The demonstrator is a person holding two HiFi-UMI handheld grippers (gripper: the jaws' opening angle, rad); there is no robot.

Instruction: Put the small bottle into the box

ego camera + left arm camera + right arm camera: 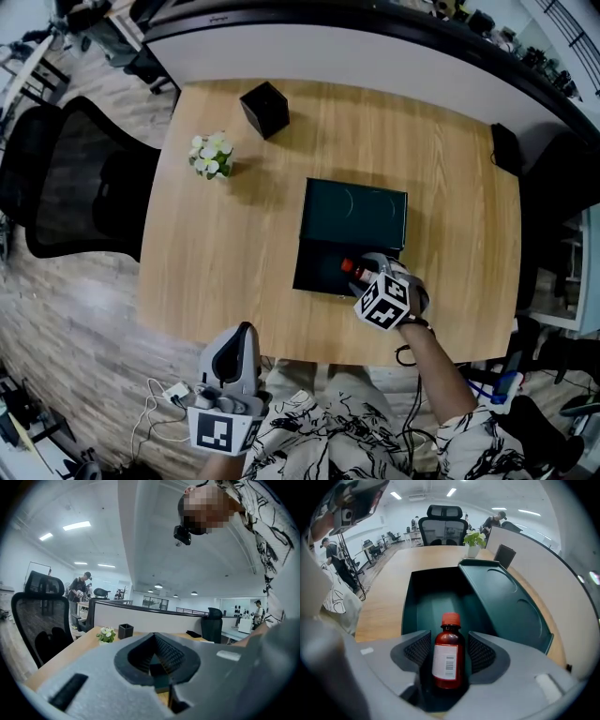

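Note:
A small brown bottle [449, 656] with a red cap and a white label lies in the open dark green box [423, 603], near its front wall. My right gripper [449, 644] points steeply down over it. Its pads [420, 650] stand on either side of the bottle with a thin gap on each side, so the gripper is open. In the head view the bottle's red cap [348, 266] shows just beyond my right gripper [367, 274], inside the box [317, 274]. The box lid [356, 212] lies folded back. My left gripper [242, 339] hangs off the table's near edge, shut and empty [153, 641].
On the wooden table [234, 253] a small potted plant [212, 155] and a black cube holder [264, 109] stand at the far left. A black item [506, 148] sits at the right edge. An office chair [75, 178] stands left of the table, and cables [164, 398] lie on the floor.

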